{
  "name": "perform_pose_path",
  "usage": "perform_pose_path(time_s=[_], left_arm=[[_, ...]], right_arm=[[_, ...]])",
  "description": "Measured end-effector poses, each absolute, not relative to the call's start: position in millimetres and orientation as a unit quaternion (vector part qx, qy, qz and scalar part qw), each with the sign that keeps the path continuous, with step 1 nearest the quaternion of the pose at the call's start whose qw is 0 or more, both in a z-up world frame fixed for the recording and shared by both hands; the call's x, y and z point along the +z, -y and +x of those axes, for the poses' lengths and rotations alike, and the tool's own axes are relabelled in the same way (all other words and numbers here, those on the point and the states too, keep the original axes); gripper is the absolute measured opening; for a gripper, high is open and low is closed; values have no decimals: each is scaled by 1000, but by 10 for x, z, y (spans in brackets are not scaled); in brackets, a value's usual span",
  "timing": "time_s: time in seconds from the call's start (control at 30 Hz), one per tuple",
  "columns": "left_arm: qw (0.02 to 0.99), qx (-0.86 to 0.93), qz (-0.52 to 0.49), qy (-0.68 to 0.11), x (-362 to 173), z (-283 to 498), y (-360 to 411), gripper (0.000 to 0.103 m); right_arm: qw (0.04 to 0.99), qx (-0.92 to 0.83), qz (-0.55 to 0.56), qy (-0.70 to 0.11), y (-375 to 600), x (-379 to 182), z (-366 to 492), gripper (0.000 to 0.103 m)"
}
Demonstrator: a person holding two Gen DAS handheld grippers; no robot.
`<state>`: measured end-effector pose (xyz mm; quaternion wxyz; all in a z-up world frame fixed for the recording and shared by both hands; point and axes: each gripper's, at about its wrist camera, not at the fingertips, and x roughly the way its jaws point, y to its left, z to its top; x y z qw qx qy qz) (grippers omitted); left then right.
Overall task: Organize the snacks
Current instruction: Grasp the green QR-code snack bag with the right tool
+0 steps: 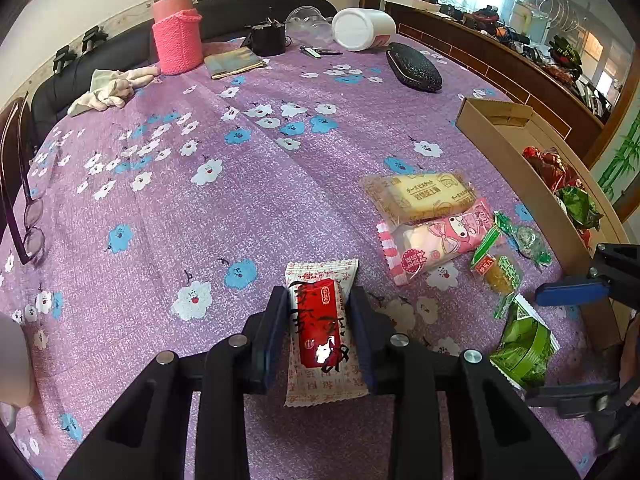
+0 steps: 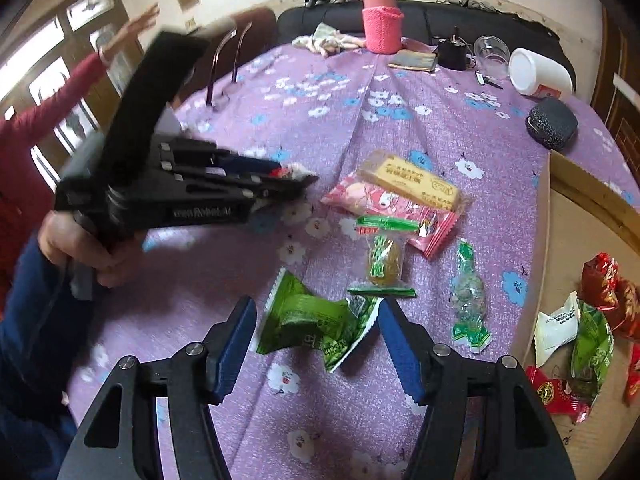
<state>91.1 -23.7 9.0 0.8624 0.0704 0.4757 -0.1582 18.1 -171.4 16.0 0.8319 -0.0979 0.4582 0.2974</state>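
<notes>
On the purple floral tablecloth [image 1: 248,200], loose snacks lie beside the cardboard box [image 1: 516,160], which holds red and green packets. Left gripper [image 1: 319,322] clamps a red-and-white packet [image 1: 320,320]; right gripper [image 2: 316,344] spread around a green packet [image 2: 308,320], not touching it.

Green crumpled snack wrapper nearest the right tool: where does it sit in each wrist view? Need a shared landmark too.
Left wrist view: green wrapper lies at lower right on the purple cloth, between the two blue fingers of the right tool.
Right wrist view: same wrapper sits at lower centre, between that tool's open fingers, not gripped.
Shared landmark: pink knitted flask at the far edge of the table.
</notes>
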Motion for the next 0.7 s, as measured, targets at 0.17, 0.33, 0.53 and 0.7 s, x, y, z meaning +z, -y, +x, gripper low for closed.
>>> perform_pose_path(time_s=[0.17, 0.33, 0.53, 0.7], left_arm=[[864, -153, 75, -474, 87, 906, 257, 30], [868, -146, 76, -468, 83, 893, 304, 28], [872, -159, 66, -458, 123, 864, 333, 27], [878, -161, 57, -446, 183, 855, 336, 27]], right_arm=[[836, 275, -141, -453, 1579, 62, 129, 64], [848, 281, -117, -433, 1631, 119, 138, 46], [869, 290, -69, -394, 1754, 318, 137, 46], [889, 254, -19, -381, 1950, 425, 258, 46]])
